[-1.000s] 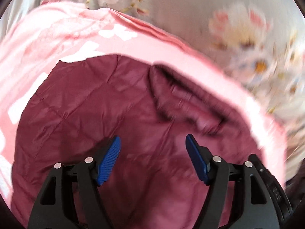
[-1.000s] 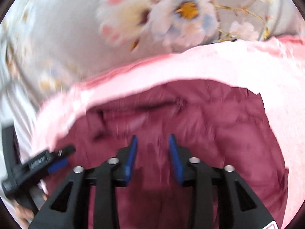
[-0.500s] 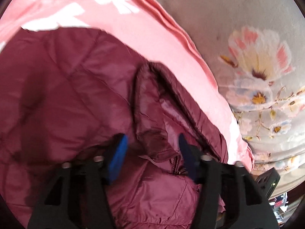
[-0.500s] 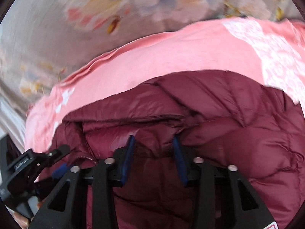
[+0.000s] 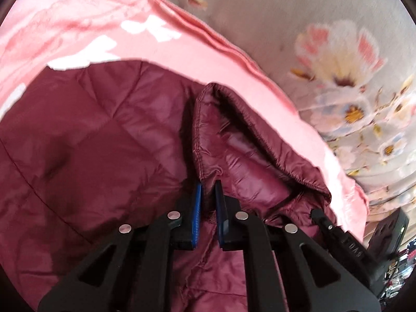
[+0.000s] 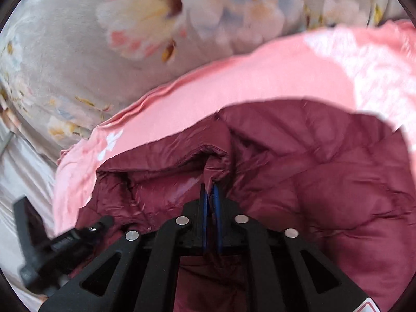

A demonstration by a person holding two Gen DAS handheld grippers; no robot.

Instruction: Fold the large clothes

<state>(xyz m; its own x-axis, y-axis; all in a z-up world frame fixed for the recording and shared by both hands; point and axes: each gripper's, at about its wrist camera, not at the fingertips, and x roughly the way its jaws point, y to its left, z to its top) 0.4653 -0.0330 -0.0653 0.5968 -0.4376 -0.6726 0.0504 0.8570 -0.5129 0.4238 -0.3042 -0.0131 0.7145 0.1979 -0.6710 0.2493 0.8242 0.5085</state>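
Observation:
A maroon quilted puffer jacket (image 5: 104, 143) lies on a pink cloth with white print (image 5: 182, 52). Its collar edge (image 5: 208, 135) stands up as a fold. My left gripper (image 5: 208, 186) is closing, and the collar's seam is pinched between its blue pads. In the right wrist view the same jacket (image 6: 325, 182) fills the lower right. My right gripper (image 6: 209, 187) has a bunched fold of the collar between its pads, which stand nearly together and are easing open slightly.
A grey bedsheet with large flowers (image 5: 338, 65) (image 6: 104, 52) lies beyond the pink cloth (image 6: 260, 78). The black body of the other gripper shows at the lower right of the left view (image 5: 338, 236) and the lower left of the right view (image 6: 65, 239).
Both grippers came down onto the jacket's collar. The left jaws went from wide open to pinched on the collar seam, and the right jaws narrowed onto a collar fold.

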